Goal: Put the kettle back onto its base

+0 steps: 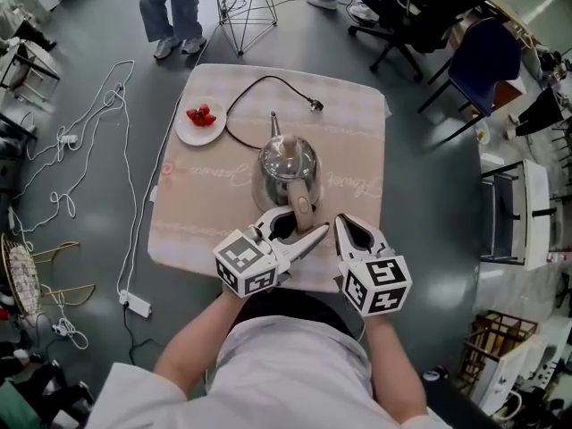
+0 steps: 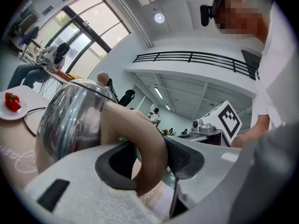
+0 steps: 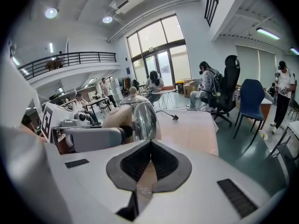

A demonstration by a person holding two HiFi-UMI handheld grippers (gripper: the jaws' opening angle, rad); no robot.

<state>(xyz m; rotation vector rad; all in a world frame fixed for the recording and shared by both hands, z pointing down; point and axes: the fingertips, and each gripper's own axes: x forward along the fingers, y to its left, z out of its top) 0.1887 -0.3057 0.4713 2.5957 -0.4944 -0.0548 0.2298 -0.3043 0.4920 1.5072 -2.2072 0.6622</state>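
Left gripper view: left tongs [image 2: 154,157] squeeze the kettle [image 2: 70,120] by its tan handle [image 2: 140,125] | right tongs [image 3: 148,169] shut, empty | kettle upright, mid table [image 1: 357,141]; base not seen | shiny metal, likely heavy and slippery: hold the handle, keep it level

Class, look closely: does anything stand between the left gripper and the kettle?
Nothing visible does: the left gripper has its jaws closed directly on the handle of the kettle.

plate [image 1: 189,133] with strawberries [image 1: 202,114]: tablecloth [image 1: 353,141] far-left | blue chair [image 1: 487,61]: right | power strip [image 1: 136,305]: floor, left
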